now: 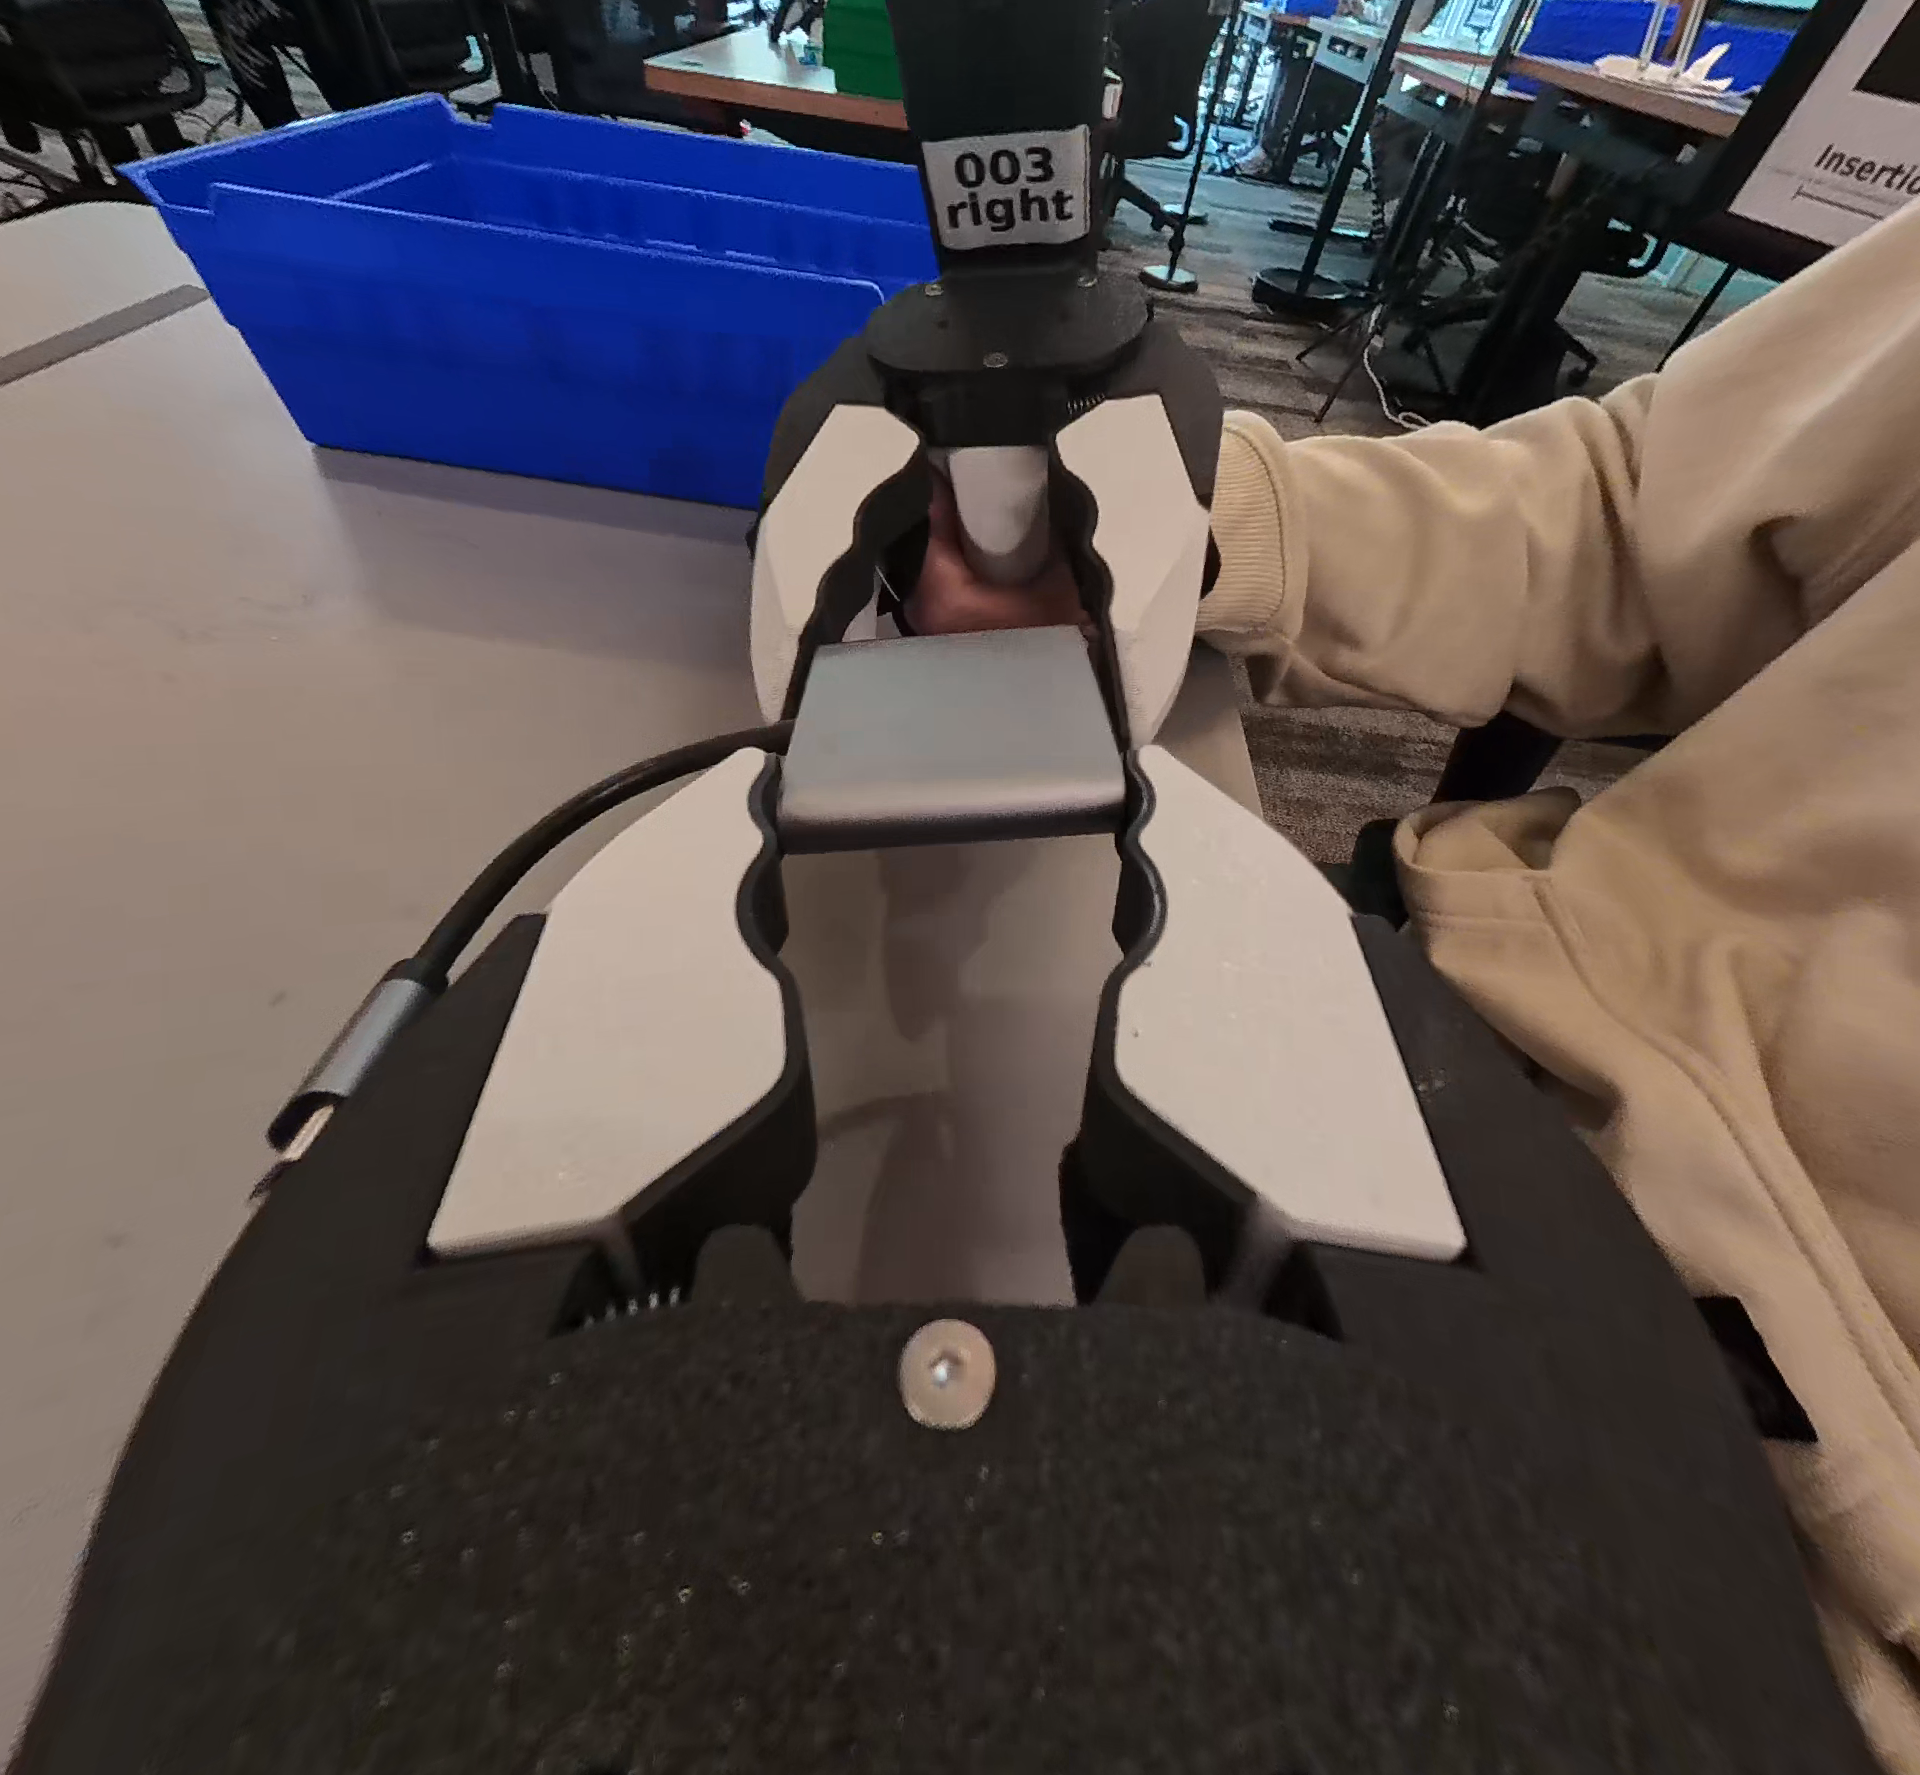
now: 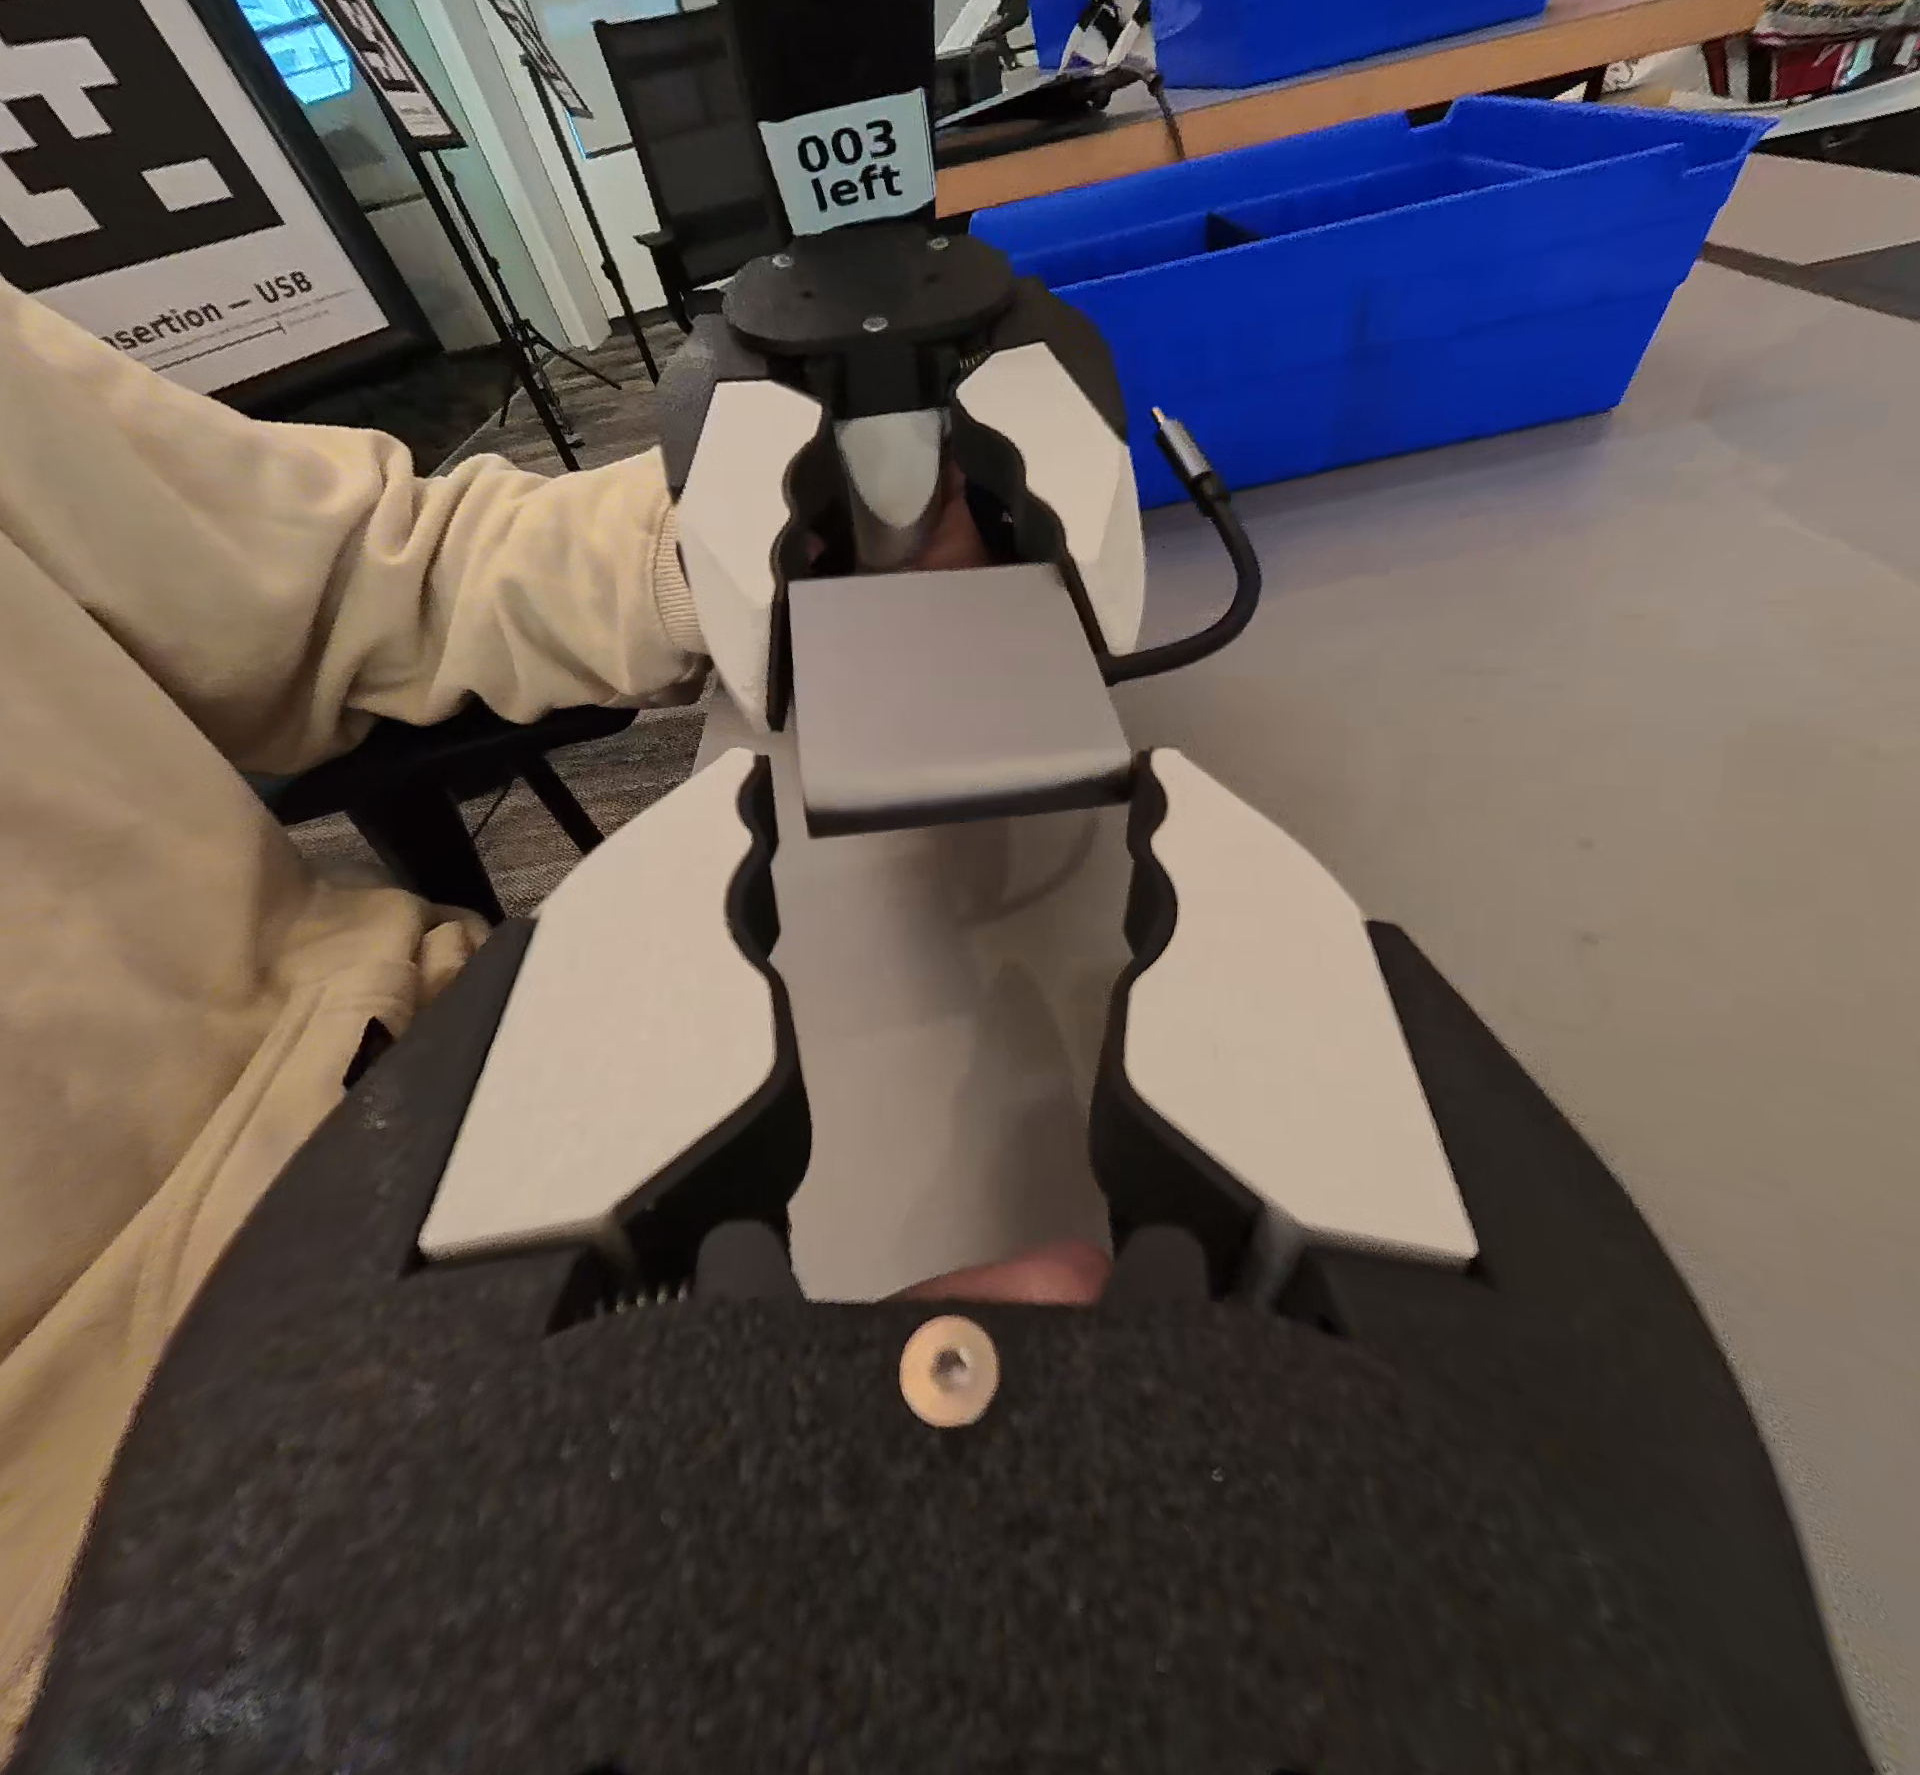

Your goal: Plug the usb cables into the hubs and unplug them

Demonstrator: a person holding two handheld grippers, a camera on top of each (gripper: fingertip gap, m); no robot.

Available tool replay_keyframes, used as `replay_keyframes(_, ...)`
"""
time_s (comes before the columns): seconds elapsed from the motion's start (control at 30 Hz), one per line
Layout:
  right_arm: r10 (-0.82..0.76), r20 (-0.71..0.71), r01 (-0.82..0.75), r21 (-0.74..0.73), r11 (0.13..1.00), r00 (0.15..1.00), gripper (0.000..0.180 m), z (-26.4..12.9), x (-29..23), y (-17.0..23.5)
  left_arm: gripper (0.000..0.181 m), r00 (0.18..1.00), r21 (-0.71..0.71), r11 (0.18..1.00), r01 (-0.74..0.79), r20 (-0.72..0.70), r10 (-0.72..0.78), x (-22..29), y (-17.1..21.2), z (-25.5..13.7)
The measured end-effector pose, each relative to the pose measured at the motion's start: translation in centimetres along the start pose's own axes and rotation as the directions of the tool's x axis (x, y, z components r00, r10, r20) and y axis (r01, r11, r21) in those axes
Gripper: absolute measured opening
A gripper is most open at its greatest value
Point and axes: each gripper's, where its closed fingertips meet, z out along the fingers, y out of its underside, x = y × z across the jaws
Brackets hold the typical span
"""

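A flat grey USB hub [image 1: 940,764] hangs above the grey table [image 1: 312,686], held from both ends. My left gripper [image 1: 953,795] is shut on its near end. My right gripper [image 1: 961,723] faces it and clasps the far end. The hub's short black cable [image 1: 582,821] curves left to a free grey plug [image 1: 358,1050]. In the right wrist view the hub [image 2: 956,686] sits between my right gripper's [image 2: 953,785] fingertips, with the left gripper [image 2: 935,676] opposite. The cable [image 2: 1236,603] bends up to the loose plug [image 2: 1184,458]. No other cable is in view.
A blue bin [image 1: 520,354] with dividers stands on the table behind the grippers; it also shows in the right wrist view [image 2: 1351,323]. The person's cream sleeves [image 1: 1507,530] [image 2: 312,562] flank the table edge. Sign stands, chairs and other desks lie beyond. Left and right tips are no more than a few centimetres apart.
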Motion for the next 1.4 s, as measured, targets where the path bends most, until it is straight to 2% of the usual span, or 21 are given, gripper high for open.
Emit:
replay_keyframes(0.23, -0.015, -0.007, 0.015, -0.045, 0.999, 1.0, 0.059, 0.0, -0.3, 0.3, 0.062, 1.0, 0.004, 1.0, -0.024, -0.008, 0.024, 0.3, 0.3, 0.1)
replay_keyframes(0.33, -0.016, -0.055, 0.014, -0.041, 0.999, 0.998, 0.059, -0.4, 0.4, -0.1, 0.081, 0.997, 0.065, 0.997, -0.053, 0.056, 0.049, -0.1, -0.6, -0.4)
replay_keyframes(0.47, -0.01, -0.179, 0.006, -0.019, 1.0, 0.984, 0.06, -2.3, 1.9, -1.2, 0.093, 0.982, 0.126, 0.99, -0.069, 0.182, 0.045, -1.1, -1.5, -1.0)
replay_keyframes(0.57, -0.048, -0.345, 0.043, -0.021, 0.999, 0.937, 0.06, -4.8, 3.1, -2.7, 0.092, 0.956, 0.185, 0.976, -0.118, 0.288, 0.061, -1.4, -2.7, -1.4)
replay_keyframes(0.63, -0.106, -0.484, 0.091, -0.054, 0.994, 0.868, 0.06, -7.2, 4.0, -4.1, 0.085, 0.909, 0.193, 0.974, -0.118, 0.416, 0.028, -2.9, -2.6, -1.7)
replay_keyframes(0.73, -0.187, -0.681, 0.141, -0.123, 0.982, 0.708, 0.06, -12.8, 5.2, -7.0, 0.083, 0.847, 0.183, 0.974, -0.136, 0.531, 0.019, -4.1, -2.6, -2.3)
replay_keyframes(0.83, -0.183, -0.836, 0.134, -0.133, 0.982, 0.517, 0.06, -20.2, 6.7, -9.9, 0.08, 0.833, 0.154, 0.978, -0.14, 0.552, 0.032, -4.3, -2.1, -2.0)
replay_keyframes(0.93, -0.169, -0.934, 0.059, -0.158, 0.986, 0.316, 0.06, -27.5, 9.7, -10.5, 0.079, 0.834, 0.129, 0.98, -0.154, 0.549, 0.059, -4.1, -1.9, -1.6)
replay_keyframes(1.0, -0.121, -0.956, -0.038, -0.136, 0.99, 0.269, 0.06, -30.3, 12.3, -9.3, 0.079, 0.844, 0.13, 0.976, -0.172, 0.531, 0.078, -3.6, -2.1, -1.4)
replay_keyframes(1.1, -0.034, -0.975, -0.207, -0.08, 0.975, 0.219, 0.059, -32.4, 16.4, -6.3, 0.079, 0.848, 0.122, 0.977, -0.175, 0.522, 0.087, -3.5, -2.0, -1.1)
replay_keyframes(1.23, 0.002, -0.984, -0.4, -0.071, 0.914, 0.179, 0.06, -32.8, 21.0, -1.5, 0.079, 0.837, 0.099, 0.982, -0.159, 0.542, 0.081, -4.1, -1.5, -1.3)
replay_keyframes(1.4, 0.009, -0.991, -0.546, -0.068, 0.835, 0.137, 0.06, -32.6, 24.4, 3.2, 0.079, 0.825, 0.091, 0.988, -0.123, 0.563, 0.051, -5.0, -1.0, -2.0)
